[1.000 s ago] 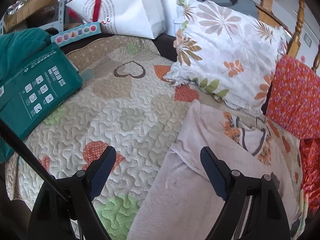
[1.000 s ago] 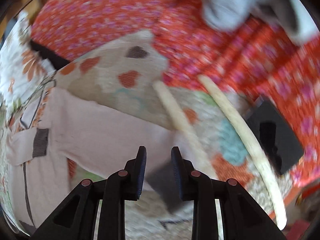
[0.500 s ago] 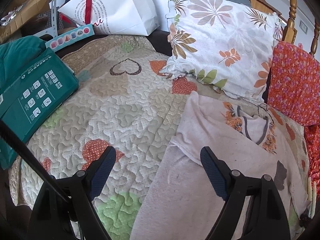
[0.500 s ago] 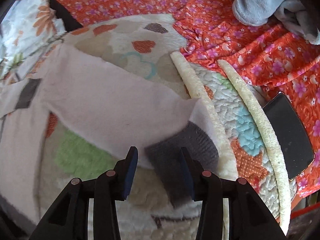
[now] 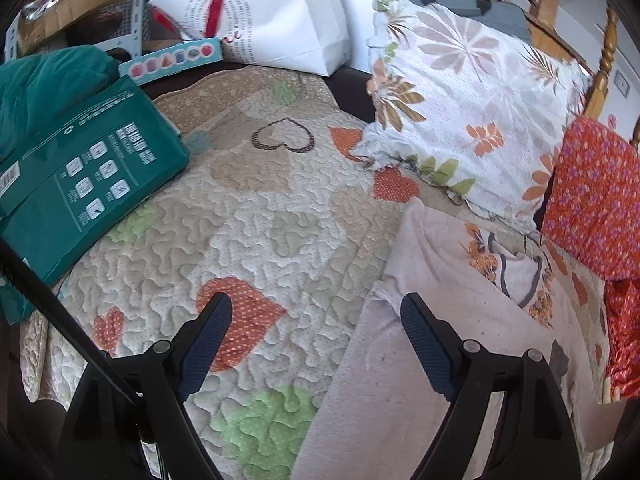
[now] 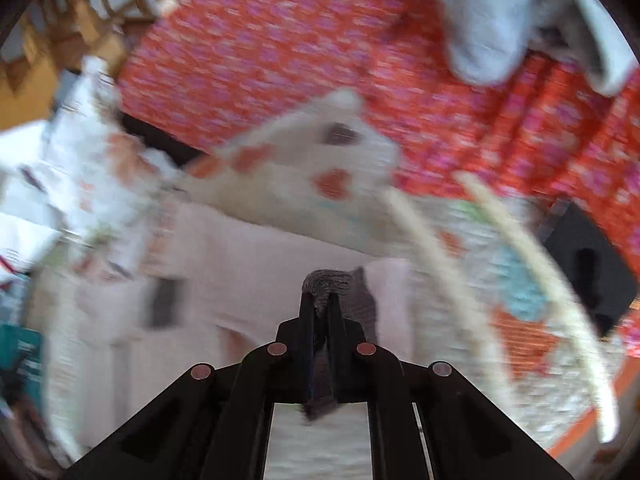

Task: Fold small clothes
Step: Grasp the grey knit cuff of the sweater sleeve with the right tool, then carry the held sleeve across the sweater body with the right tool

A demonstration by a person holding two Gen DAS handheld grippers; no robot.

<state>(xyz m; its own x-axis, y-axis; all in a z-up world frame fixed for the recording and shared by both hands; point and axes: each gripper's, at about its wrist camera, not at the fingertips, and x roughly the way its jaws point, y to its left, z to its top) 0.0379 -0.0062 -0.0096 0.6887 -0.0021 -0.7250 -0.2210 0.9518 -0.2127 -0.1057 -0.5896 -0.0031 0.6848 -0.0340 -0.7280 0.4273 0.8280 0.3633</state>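
Observation:
A small pale pink long-sleeved top (image 5: 432, 320) with a flower print at the neck lies flat on the quilted bedspread (image 5: 248, 216). My left gripper (image 5: 316, 332) is open and empty above the top's left edge. In the blurred right wrist view the top (image 6: 248, 280) lies spread out, and my right gripper (image 6: 320, 300) is shut on its dark grey sleeve cuff (image 6: 340, 284), lifted off the quilt.
A floral pillow (image 5: 468, 100) and a red flowered cushion (image 5: 592, 192) lie behind the top. A green box (image 5: 80, 184) and a white bag (image 5: 276, 16) sit at the left and back. A black phone (image 6: 588, 268) and grey cloth (image 6: 500, 20) lie on the red sheet.
My right gripper has closed on the grey sleeve cuff and is moving with it; the view is now blurred. The left gripper stays open and has shifted slightly.

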